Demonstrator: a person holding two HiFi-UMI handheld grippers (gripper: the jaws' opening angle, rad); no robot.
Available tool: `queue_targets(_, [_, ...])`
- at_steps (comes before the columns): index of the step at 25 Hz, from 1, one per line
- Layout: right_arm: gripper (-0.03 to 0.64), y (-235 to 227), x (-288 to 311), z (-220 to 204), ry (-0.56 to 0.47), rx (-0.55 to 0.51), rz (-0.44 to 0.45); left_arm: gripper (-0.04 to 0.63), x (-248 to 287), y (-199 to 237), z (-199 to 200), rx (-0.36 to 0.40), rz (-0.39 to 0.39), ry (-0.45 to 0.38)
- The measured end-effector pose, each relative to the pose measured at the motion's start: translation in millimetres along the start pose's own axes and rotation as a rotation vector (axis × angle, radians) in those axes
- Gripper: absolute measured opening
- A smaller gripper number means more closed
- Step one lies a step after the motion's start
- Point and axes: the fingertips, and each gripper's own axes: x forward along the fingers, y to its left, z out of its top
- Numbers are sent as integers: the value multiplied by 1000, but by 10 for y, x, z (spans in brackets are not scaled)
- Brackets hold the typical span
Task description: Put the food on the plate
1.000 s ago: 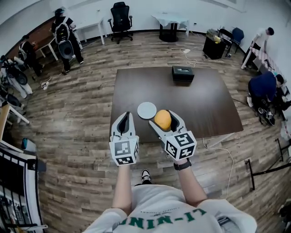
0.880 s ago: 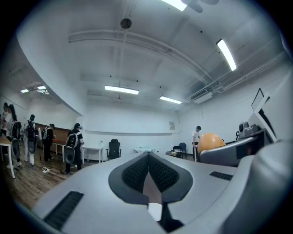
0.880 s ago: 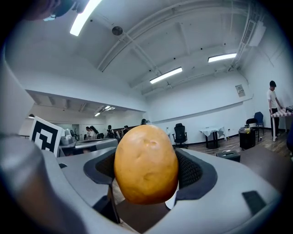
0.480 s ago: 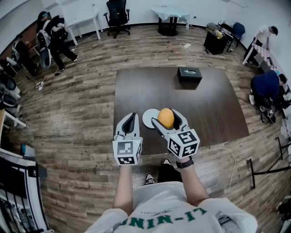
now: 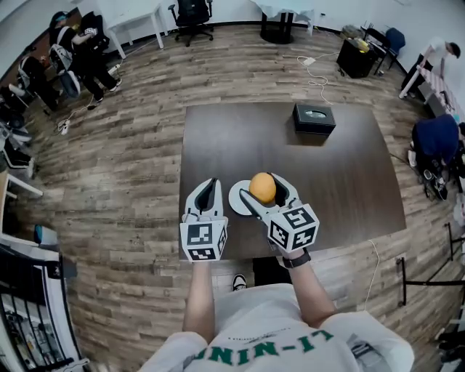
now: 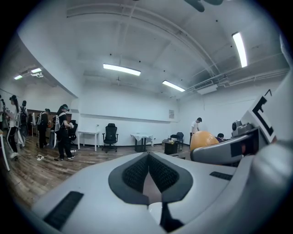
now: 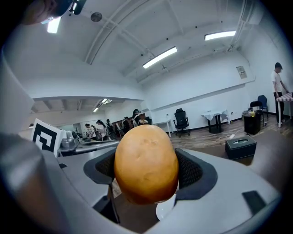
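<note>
My right gripper (image 5: 263, 191) is shut on an orange-yellow potato (image 5: 262, 187), which fills the middle of the right gripper view (image 7: 145, 170) between the dark ribbed pads. It hangs over the small white plate (image 5: 237, 196) that lies on the dark table (image 5: 341, 174) near its front edge. A sliver of the plate (image 7: 165, 210) shows below the potato. My left gripper (image 5: 208, 195) hovers just left of the plate, its jaws closed together with nothing between them (image 6: 148, 176). From the left gripper view the potato (image 6: 204, 139) shows at the right.
A black box (image 5: 314, 118) sits at the table's far right. Wooden floor surrounds the table. People (image 5: 80, 51) stand at the far left and another (image 5: 436, 138) crouches at the right. An office chair (image 5: 192, 10) and a small table (image 5: 282, 16) stand at the back.
The right gripper has carried the potato slightly left and forward, from beside the plate to over it. The head view has shifted, so the table sits lower in frame.
</note>
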Motion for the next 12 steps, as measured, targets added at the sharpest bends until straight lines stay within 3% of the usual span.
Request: queue_targets(12, [376,-594,729,-300,132,37,24,11,741,280,-485,-42,39,108])
